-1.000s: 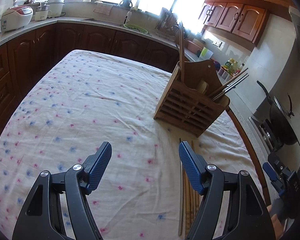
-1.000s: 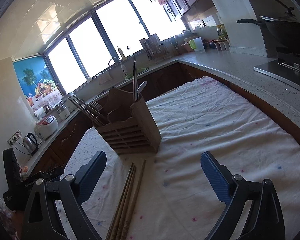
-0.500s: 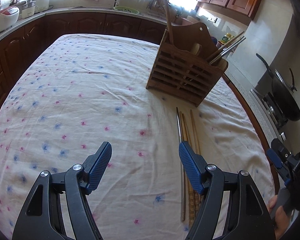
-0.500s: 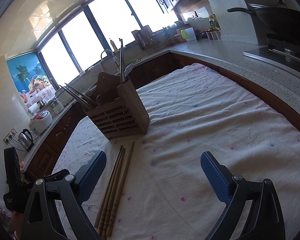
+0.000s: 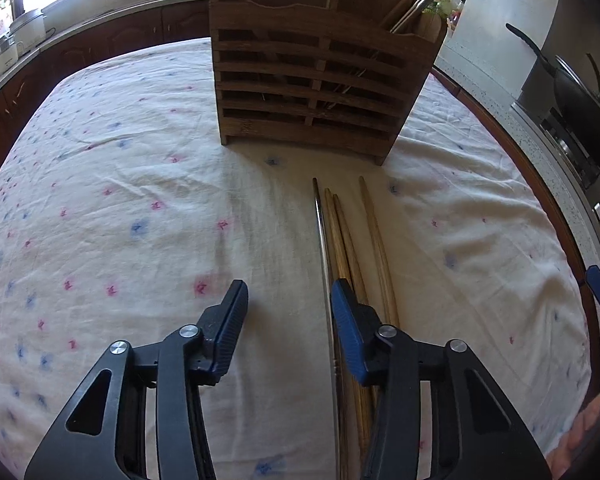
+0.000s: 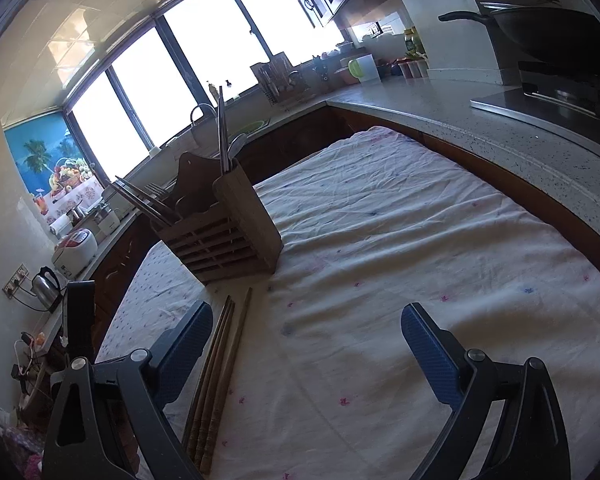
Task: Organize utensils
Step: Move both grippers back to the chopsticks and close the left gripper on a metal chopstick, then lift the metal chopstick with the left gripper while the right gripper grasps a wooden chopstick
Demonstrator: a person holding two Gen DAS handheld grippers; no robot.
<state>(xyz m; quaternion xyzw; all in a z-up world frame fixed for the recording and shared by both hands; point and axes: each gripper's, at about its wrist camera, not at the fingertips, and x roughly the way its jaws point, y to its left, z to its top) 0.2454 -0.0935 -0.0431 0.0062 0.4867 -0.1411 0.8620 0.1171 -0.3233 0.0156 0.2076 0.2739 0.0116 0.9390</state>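
Observation:
Several chopsticks lie side by side on the flowered tablecloth (image 5: pixel 112 208): one metal chopstick (image 5: pixel 319 232) and three wooden chopsticks (image 5: pixel 342 240). In the right wrist view the same wooden chopsticks (image 6: pixel 224 344) lie in front of the holder. Behind them stands a slatted wooden utensil holder (image 5: pixel 316 80) (image 6: pixel 224 240) with chopsticks and spoons in it. My left gripper (image 5: pixel 288 296) hangs low over the cloth with its jaws closing. The metal chopstick runs just inside its right finger and nothing is pressed. My right gripper (image 6: pixel 306 320) is open and holds nothing, its left finger beside the chopsticks.
A black wok (image 5: pixel 580 112) (image 6: pixel 552 32) sits on the stove to the right of the table. The wooden table rim (image 5: pixel 540 184) and a stone counter (image 6: pixel 480 128) curve along that side. A rice cooker (image 6: pixel 74 250) and a kettle (image 6: pixel 46 282) stand on the far counter.
My left gripper has dropped and moved toward the holder, which now fills the top of its view. Its jaws have narrowed. The right gripper has barely shifted.

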